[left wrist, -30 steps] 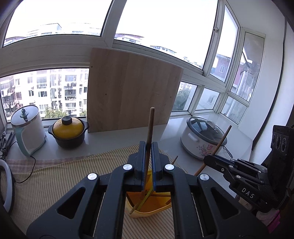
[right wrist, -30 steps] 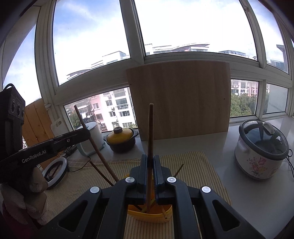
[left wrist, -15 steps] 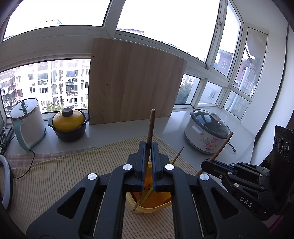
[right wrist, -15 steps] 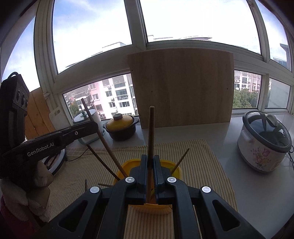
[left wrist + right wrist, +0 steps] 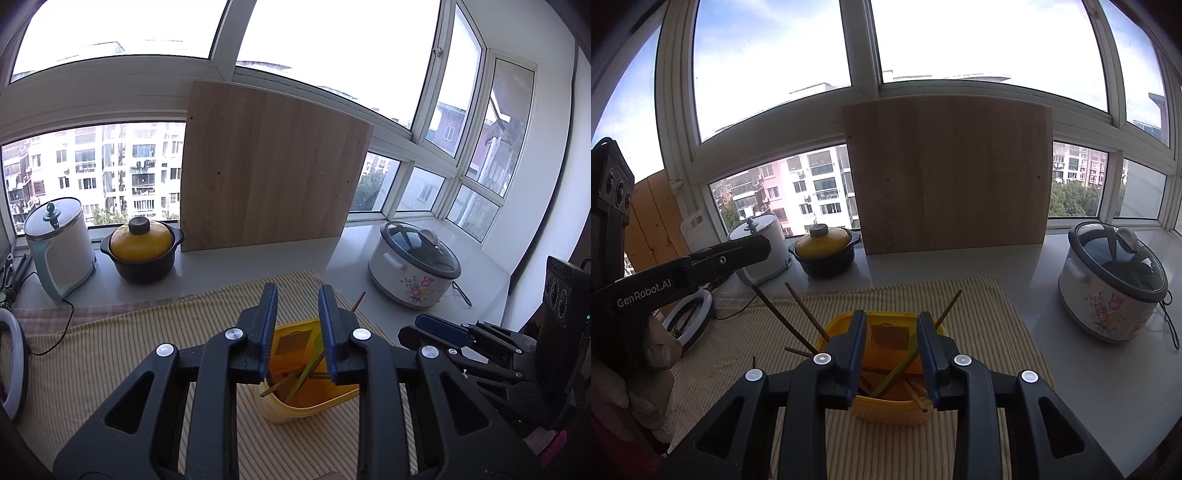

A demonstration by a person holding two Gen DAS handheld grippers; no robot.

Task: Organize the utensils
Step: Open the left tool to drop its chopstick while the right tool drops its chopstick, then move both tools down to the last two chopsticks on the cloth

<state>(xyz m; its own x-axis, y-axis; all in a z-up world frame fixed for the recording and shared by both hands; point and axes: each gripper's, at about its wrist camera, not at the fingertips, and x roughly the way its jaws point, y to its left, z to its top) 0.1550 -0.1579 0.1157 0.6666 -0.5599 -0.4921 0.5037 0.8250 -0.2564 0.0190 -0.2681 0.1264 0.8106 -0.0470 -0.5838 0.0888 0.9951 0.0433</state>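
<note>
Both grippers, left (image 5: 297, 325) and right (image 5: 891, 345), are opening with nothing between their jaws: each has dropped its chopstick into the yellow holder (image 5: 891, 408) at 6 o'clock.

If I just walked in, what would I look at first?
Probably the yellow tub full of chopsticks on the striped cloth, with both grippers over it, left and right, jaws opening, nothing between them. Behind, a big wooden board leans against the window.
</note>
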